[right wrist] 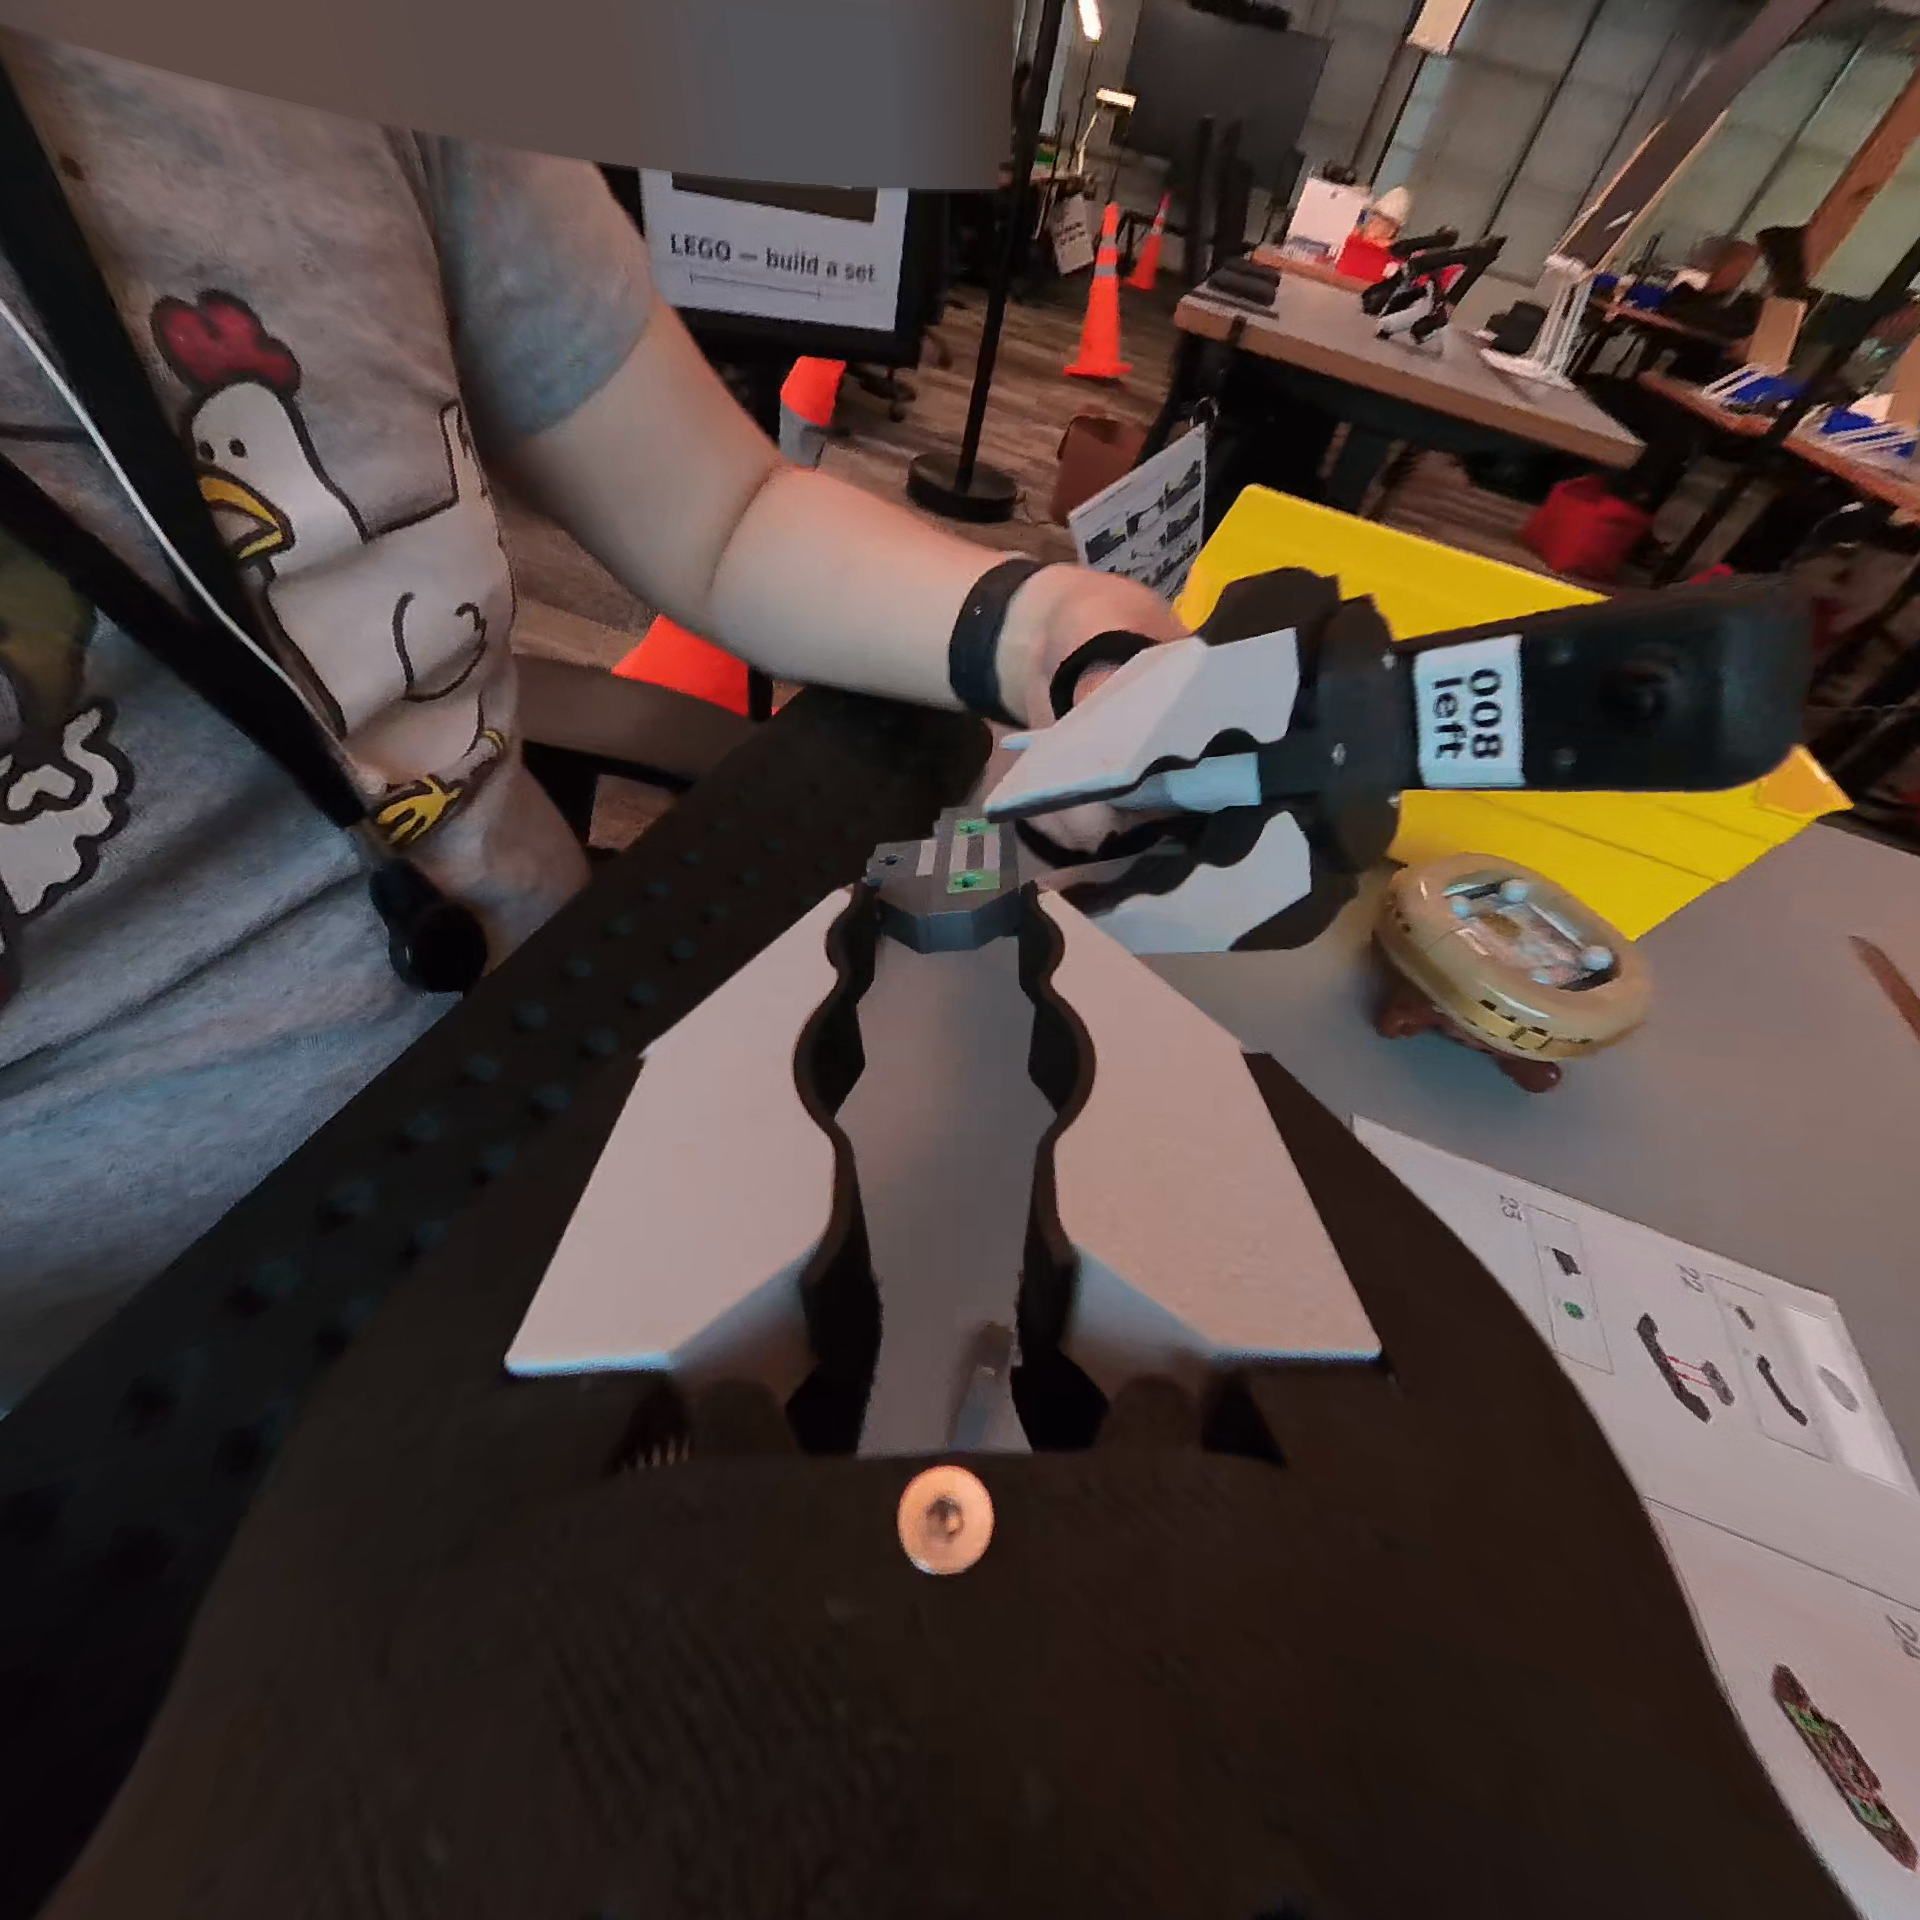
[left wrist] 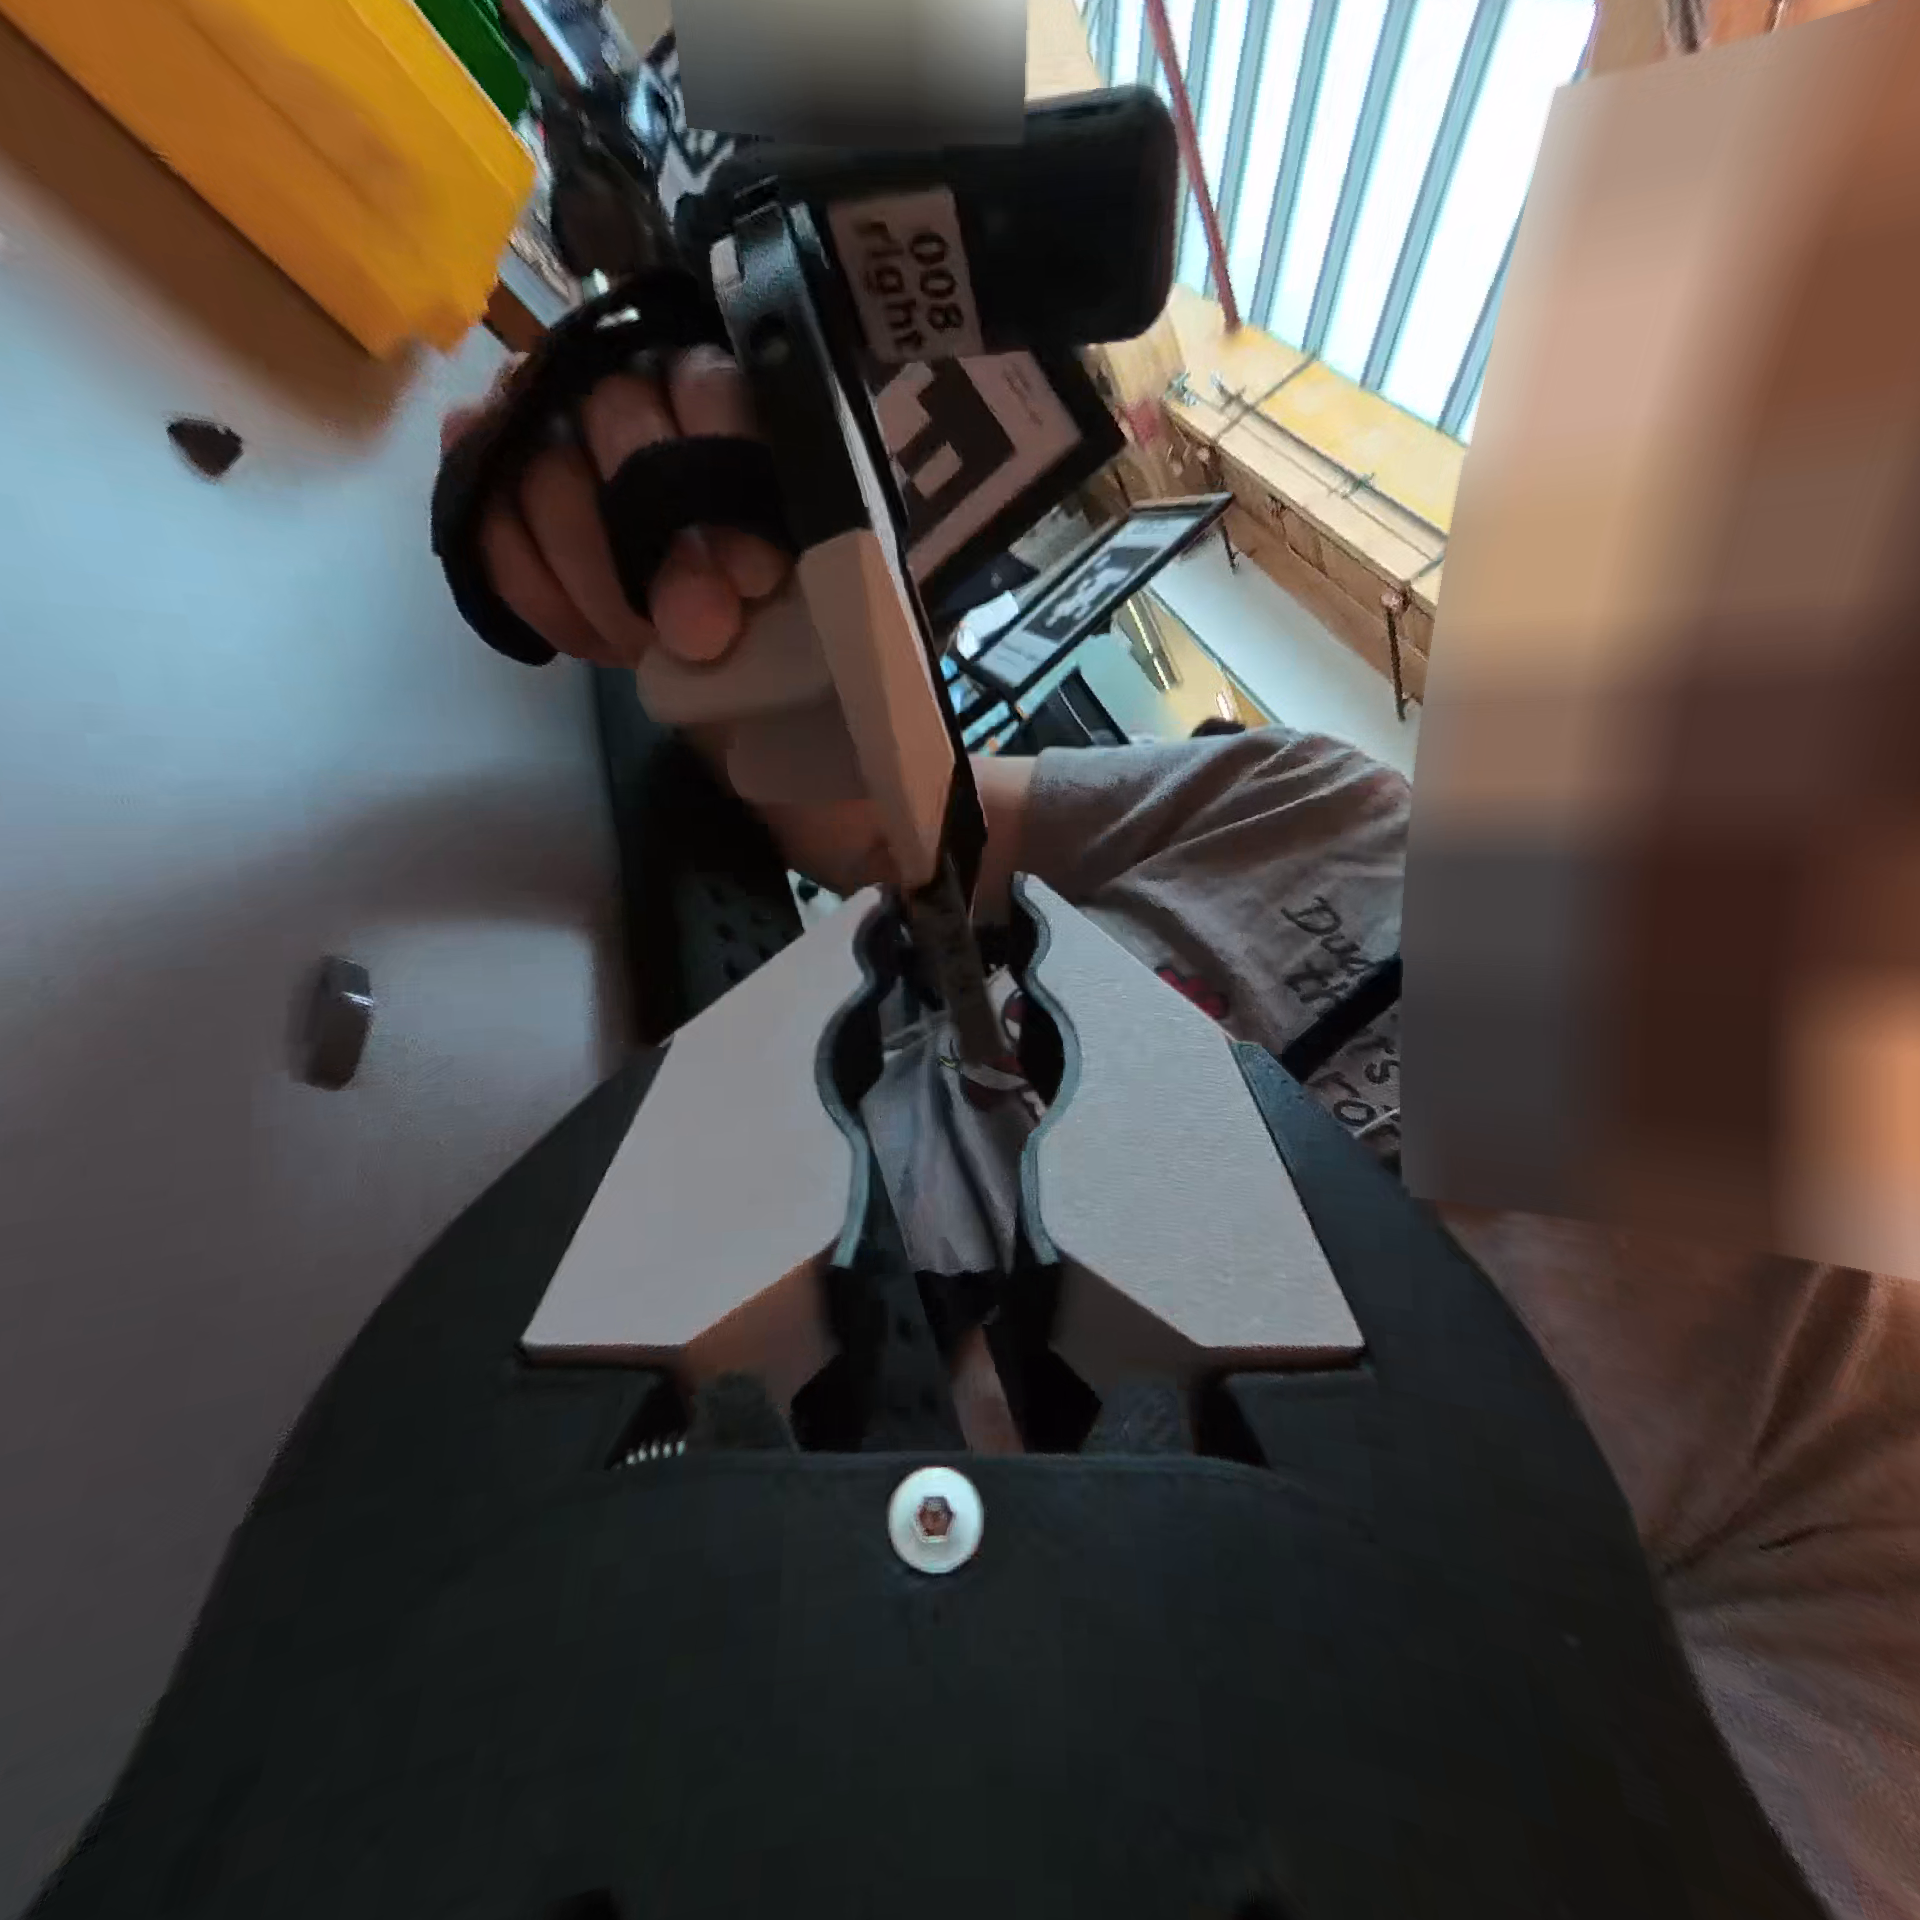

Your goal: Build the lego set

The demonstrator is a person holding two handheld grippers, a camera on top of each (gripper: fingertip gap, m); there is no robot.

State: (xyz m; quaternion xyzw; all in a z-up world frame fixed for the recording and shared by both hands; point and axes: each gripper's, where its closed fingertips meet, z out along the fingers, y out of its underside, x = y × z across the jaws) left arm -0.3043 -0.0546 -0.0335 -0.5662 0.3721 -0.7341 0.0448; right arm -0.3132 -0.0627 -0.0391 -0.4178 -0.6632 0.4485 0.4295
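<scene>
A small dark grey lego assembly (right wrist: pixel 940 914) with green studs sits between the tips of my right gripper (right wrist: pixel 943 906), which is shut on it above the grey table (right wrist: pixel 1714 1049). In the left wrist view the assembly (left wrist: pixel 951 966) shows edge-on as a thin dark plate. My left gripper (left wrist: pixel 951 909) has its jaws a little apart, one on each side of the plate, without visibly touching it. It also shows in the right wrist view (right wrist: pixel 1023 842), reaching in from the right with its upper fingertip just above a green stud. The right gripper (left wrist: pixel 920 873) points down at the plate.
A yellow bin (right wrist: pixel 1455 623) stands behind, also in the left wrist view (left wrist: pixel 291 156). A tan round lego model (right wrist: pixel 1512 956) and an instruction sheet (right wrist: pixel 1714 1403) lie to the right. Two small dark pieces (left wrist: pixel 338 1023) lie on the table. A black perforated strip (right wrist: pixel 582 987) runs along the table's edge beside the person. Less than 4 cm separates the two grippers' tips. Both grippers' tips are roughly 25 cm from the tan round lego model (right wrist: pixel 1512 956).
</scene>
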